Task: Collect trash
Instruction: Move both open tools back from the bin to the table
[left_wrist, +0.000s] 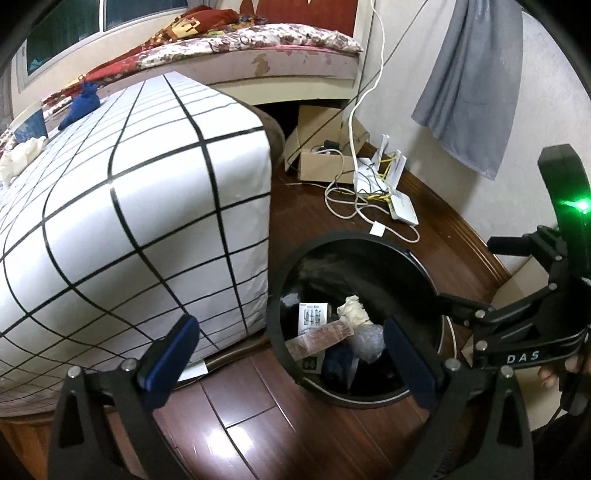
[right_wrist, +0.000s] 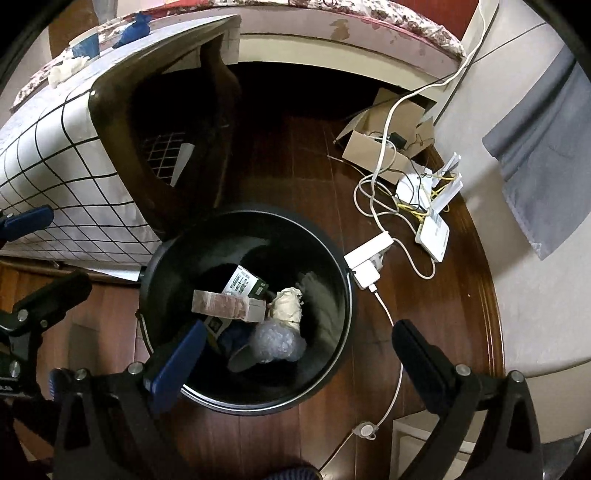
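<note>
Trash already lies in the black bin (right_wrist: 334, 258) on the wooden floor: a crumpled paper wad (right_wrist: 286, 303), a flat reddish carton (right_wrist: 225, 305), a printed box (right_wrist: 243, 282) and a clear bubble-wrap bundle (right_wrist: 275, 341), all light, soft or crushable, best pinched across the middle. Both the left gripper (left_wrist: 291, 349) and right gripper (right_wrist: 299, 345) hover above it spread wide, holding nothing. What look like more scraps, a white wad (left_wrist: 22, 157) and a blue one (left_wrist: 79, 105), sit on the grid-patterned cover (left_wrist: 147, 206), though blurred.

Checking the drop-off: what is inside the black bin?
Inside the black bin: a crumpled white paper wad, clear plastic wrap, a reddish-brown carton and a printed box. Whatever lies beneath them is covered.
</note>
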